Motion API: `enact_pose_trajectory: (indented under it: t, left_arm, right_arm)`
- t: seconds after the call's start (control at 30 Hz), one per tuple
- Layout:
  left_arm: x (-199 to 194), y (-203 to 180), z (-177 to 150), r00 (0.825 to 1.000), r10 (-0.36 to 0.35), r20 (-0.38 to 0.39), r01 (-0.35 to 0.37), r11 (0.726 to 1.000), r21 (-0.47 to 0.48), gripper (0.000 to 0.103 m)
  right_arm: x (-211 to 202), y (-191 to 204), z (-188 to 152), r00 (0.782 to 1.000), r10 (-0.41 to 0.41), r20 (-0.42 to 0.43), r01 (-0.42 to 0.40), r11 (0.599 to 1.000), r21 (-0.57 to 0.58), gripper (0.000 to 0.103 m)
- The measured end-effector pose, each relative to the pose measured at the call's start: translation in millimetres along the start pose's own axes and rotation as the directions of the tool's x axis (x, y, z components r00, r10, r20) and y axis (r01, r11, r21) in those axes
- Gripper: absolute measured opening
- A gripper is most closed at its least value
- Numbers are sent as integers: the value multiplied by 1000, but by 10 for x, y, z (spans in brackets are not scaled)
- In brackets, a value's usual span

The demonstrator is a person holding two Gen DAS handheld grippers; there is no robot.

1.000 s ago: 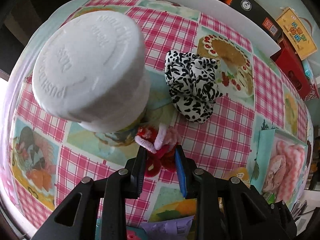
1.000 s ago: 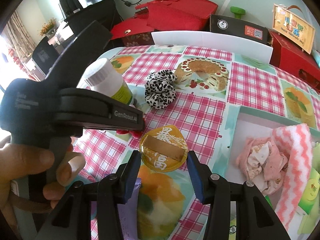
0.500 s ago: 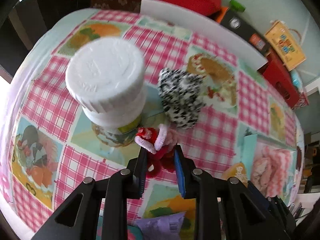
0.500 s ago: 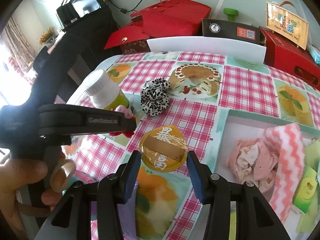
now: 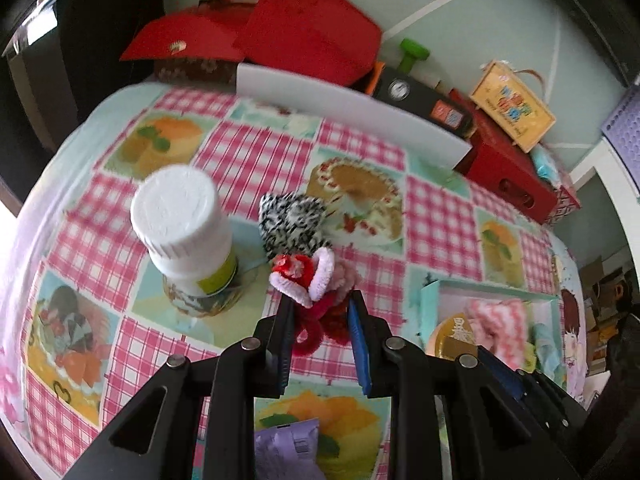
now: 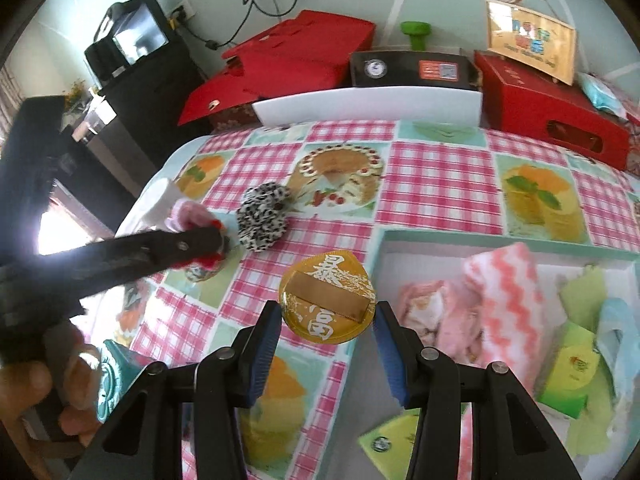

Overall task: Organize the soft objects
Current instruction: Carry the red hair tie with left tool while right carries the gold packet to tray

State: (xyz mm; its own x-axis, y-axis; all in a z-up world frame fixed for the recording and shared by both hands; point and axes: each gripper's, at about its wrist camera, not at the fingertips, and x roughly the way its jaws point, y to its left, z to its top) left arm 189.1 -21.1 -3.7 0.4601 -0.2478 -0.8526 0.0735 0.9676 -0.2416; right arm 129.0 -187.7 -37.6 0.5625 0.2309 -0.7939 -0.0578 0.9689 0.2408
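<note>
My left gripper [image 5: 320,312] is shut on a red, white and pink pipe-cleaner ornament [image 5: 312,280] and holds it above the tablecloth; it also shows in the right wrist view [image 6: 192,216]. A black-and-white spotted scrunchie [image 5: 292,220] lies on the cloth just beyond it [image 6: 264,216]. My right gripper [image 6: 324,324] is shut on a round gold lid with Chinese characters [image 6: 328,300], held beside the box. The pale teal box [image 6: 500,240] at the right holds pink cloths [image 6: 500,280] and green packets.
A white-capped bottle [image 5: 184,224] stands left of the scrunchie. A purple packet [image 5: 288,448] lies near the front edge. A white tray wall [image 5: 344,104] stands at the table's back, with red boxes [image 5: 312,28] and a black box [image 6: 408,68] behind it.
My left gripper has risen and pulled back with the ornament, so the bottle and scrunchie look smaller. My right gripper has lifted a little with the gold lid.
</note>
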Motion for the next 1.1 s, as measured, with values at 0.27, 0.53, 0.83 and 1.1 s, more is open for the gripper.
enact_pose_trajectory:
  t: [0.27, 0.53, 0.83, 1.1]
  left_arm:
    - [-169, -199, -29, 999, -26, 29, 24, 998, 58, 27]
    - [-228, -481, -96, 997, -68, 28, 64, 990, 127, 27]
    - [-191, -736, -190, 994, -107, -6, 106, 977, 183, 27]
    - [-98, -1015, -305, 990, -130, -59, 141, 958, 251, 27]
  right_arm:
    - [-332, -220, -2, 996, -59, 70, 58, 998, 20, 50]
    - [-752, -648, 1, 975, -161, 152, 143, 982, 127, 50]
    - [-1098, -1224, -130, 943, -298, 149, 250, 928, 277, 50]
    - [-1287, -1607, -285, 921, -374, 113, 307, 872, 380, 51]
